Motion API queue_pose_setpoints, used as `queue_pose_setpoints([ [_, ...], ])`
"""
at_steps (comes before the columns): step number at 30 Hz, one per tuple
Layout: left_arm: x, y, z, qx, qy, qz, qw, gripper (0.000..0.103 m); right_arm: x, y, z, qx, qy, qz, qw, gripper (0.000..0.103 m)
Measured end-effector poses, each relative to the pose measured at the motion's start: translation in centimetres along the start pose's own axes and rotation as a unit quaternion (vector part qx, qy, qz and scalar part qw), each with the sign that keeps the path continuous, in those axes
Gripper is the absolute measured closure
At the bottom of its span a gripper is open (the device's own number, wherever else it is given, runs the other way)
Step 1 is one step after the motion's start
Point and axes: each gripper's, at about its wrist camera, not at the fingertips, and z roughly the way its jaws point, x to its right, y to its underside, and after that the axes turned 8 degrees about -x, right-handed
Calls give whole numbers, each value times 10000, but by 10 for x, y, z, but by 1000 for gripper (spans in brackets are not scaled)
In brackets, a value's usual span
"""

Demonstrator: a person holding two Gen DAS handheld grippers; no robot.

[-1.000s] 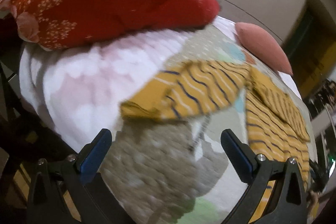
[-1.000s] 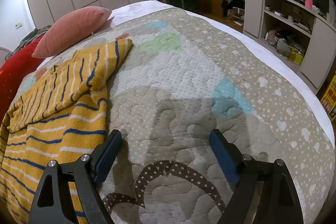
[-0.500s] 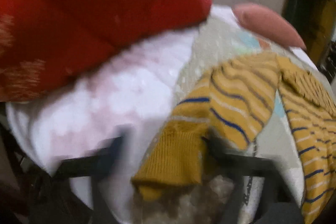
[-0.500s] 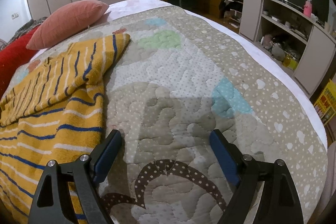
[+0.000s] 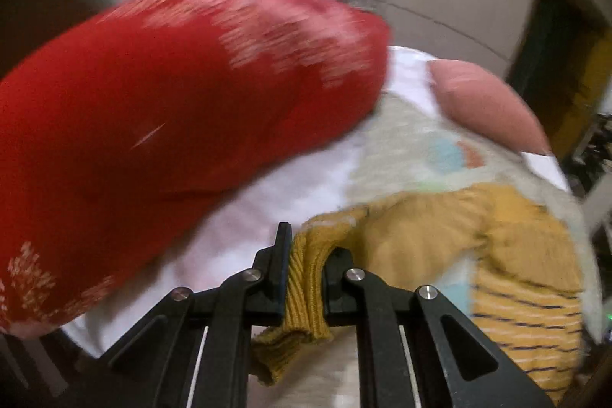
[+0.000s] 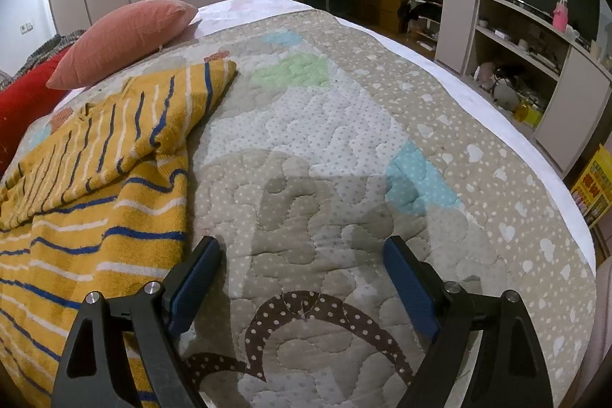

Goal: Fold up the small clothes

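The left gripper (image 5: 304, 264) had its black jaws pinched tight on the ribbed mustard cuff (image 5: 302, 287) of a small knitted sweater (image 6: 95, 194), the thick cuff bunched between the fingers and drooping below them. The sweater lay spread over a quilted bedspread (image 6: 325, 148), its soft yellow knit crossed by thin navy and white stripes, one sleeve folded across the body in a flat wedge. The quilt was puffy and stitched in curling cloud shapes, with beige, pale green and light blue patches dotted white.

The right gripper (image 6: 302, 278) hovered low over the quilt just beside the sweater's right edge, its blue-padded jaws spread wide and holding nothing.

A plump red pillow (image 5: 172, 125) with a pale floral print bulged close by the left gripper, blurred in that view. Farther up the bed sat a smooth, rounded pink pillow (image 6: 126, 41), one pointed corner reaching toward the white sheet (image 6: 248, 6) underneath.
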Motion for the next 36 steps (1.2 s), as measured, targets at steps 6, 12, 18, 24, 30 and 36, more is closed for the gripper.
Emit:
queue_pose_setpoints([
  [6, 136, -14, -21, -242, 1172, 804, 9896, 91, 13, 3, -4, 123, -430, 208, 9988, 13],
  [12, 309, 3, -19, -727, 2176, 1811, 9563, 91, 26, 5, -7, 237, -889, 451, 9947, 13],
  [18, 453, 45, 33, -1584, 2516, 2357, 9252, 91, 31, 7, -10, 291, -1097, 549, 9920, 13],
  [24, 475, 75, 65, -1978, 2654, 2083, 9204, 39, 36, 9, -10, 326, -1278, 620, 9893, 13],
  [30, 409, 66, 42, -1537, 2536, 1982, 9342, 25, 36, 10, -11, 322, -1314, 616, 9889, 12],
  [36, 303, 70, 44, -1161, 1577, 1599, 9675, 23, 34, 10, -11, 304, -1241, 576, 9901, 12],
])
